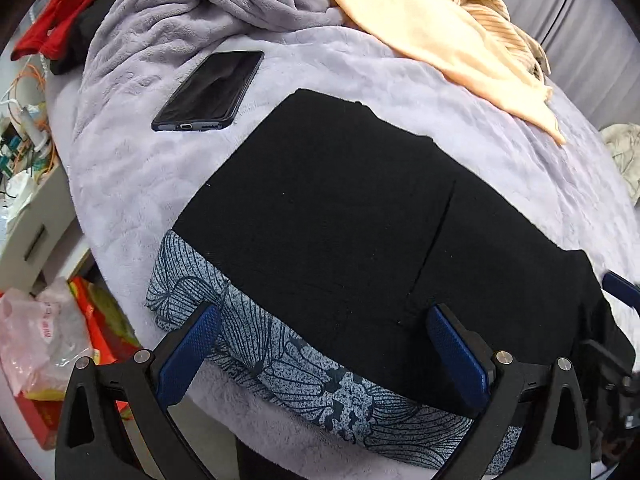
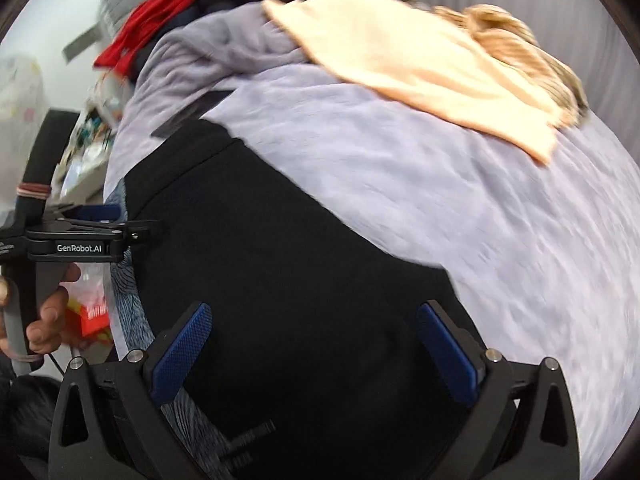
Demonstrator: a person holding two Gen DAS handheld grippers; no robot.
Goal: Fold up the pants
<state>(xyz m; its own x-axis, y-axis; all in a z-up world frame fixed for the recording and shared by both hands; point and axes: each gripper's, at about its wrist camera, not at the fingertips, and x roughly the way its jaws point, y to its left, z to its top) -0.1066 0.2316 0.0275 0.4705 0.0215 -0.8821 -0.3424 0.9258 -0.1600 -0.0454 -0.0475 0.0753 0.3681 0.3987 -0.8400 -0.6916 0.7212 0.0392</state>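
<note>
The black pants [image 1: 340, 208] lie folded flat on the lilac plush blanket [image 1: 132, 184], on top of a blue floral-print garment [image 1: 288, 360] that sticks out at the near edge. My left gripper [image 1: 324, 320] is open and empty, hovering over the near edge of the pants. My right gripper [image 2: 314, 320] is open and empty over the black pants [image 2: 280, 260]; that view is blurred. The left gripper [image 2: 96, 216] shows from the side at the left of the right wrist view, held by a hand.
A black phone [image 1: 210, 90] lies on the blanket just left of the pants. A peach cloth [image 1: 440, 36] and a striped tan garment [image 1: 496, 16] lie at the far side. Red clothing [image 1: 60, 12] sits far left. Clutter and plastic bags [image 1: 44, 328] lie beside the bed.
</note>
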